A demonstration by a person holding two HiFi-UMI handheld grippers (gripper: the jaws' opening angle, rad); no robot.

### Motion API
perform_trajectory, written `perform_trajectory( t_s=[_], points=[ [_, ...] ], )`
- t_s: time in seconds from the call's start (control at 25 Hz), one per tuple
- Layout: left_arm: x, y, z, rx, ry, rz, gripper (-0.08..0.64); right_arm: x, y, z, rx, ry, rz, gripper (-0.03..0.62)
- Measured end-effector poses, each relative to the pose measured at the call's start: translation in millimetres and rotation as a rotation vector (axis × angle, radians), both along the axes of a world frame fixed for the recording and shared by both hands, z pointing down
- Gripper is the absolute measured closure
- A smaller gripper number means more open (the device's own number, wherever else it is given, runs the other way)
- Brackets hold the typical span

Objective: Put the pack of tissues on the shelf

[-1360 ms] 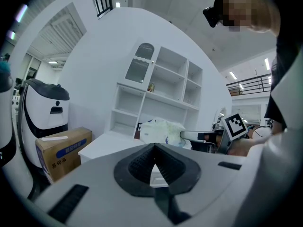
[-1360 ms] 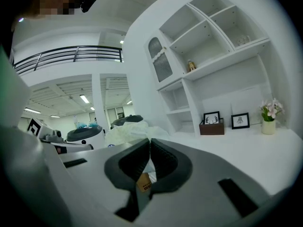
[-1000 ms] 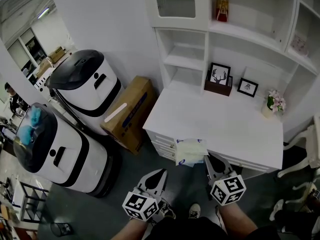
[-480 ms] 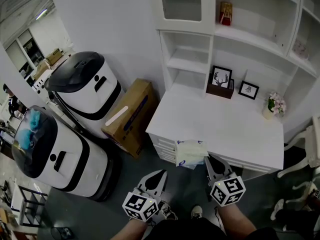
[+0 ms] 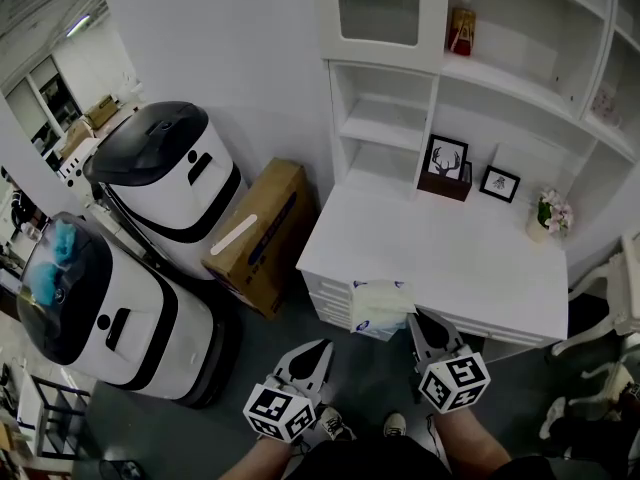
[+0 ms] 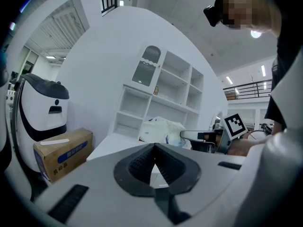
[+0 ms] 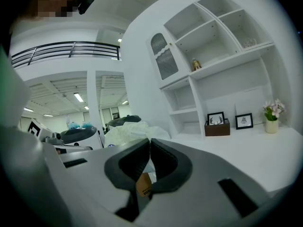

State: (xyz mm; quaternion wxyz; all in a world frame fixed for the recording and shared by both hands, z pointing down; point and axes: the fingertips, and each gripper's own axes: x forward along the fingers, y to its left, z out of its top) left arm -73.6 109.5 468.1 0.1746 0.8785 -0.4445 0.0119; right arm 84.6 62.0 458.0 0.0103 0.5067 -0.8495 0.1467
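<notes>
Shelf (image 5: 392,126) upper right, table (image 5: 470,263) below it, cardboard box (image 5: 258,230) left of the table, pack of tissues (image 5: 380,305) at the table's lower-left edge.

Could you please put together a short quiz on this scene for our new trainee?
1. Multiple choice: the pack of tissues is A) lying on the floor, B) clamped in the right gripper, C) already set on a shelf.
2. True or false: the left gripper is shut with nothing between its jaws.
3. Fill in: in the head view, the cardboard box stands on the floor at the white desk's ___ side.
Key: 1 B; 2 true; 3 left.
</notes>
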Motion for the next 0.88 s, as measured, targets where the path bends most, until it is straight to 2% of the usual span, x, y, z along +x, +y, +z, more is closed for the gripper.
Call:
perform_trajectory(
  t_s=[0.88],
  points=[
    [-59.9, -10.7, -3.6, 0.027, 0.007, 0.069, 0.555, -57.5, -3.8, -4.5, 0.019, 0.017, 0.058, 0.584]
  ],
)
